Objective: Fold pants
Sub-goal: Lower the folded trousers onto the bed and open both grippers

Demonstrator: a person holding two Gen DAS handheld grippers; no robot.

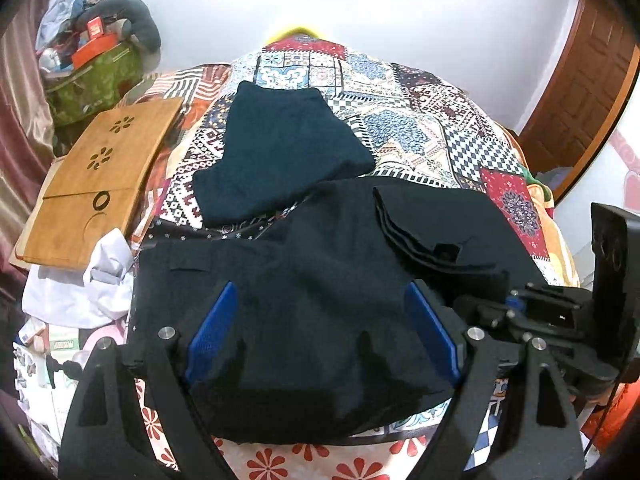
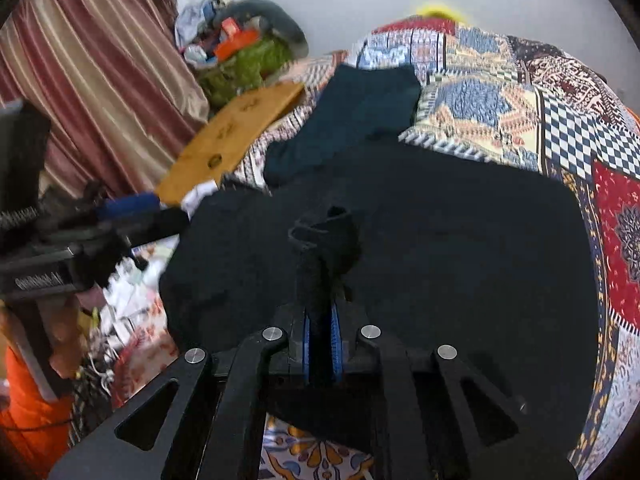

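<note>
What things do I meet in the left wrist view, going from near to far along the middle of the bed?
Left gripper → black pants → dark teal folded garment → patterned bedcover → white wall.

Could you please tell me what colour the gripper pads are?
Blue; the left gripper's pads show it best, in the left wrist view.
</note>
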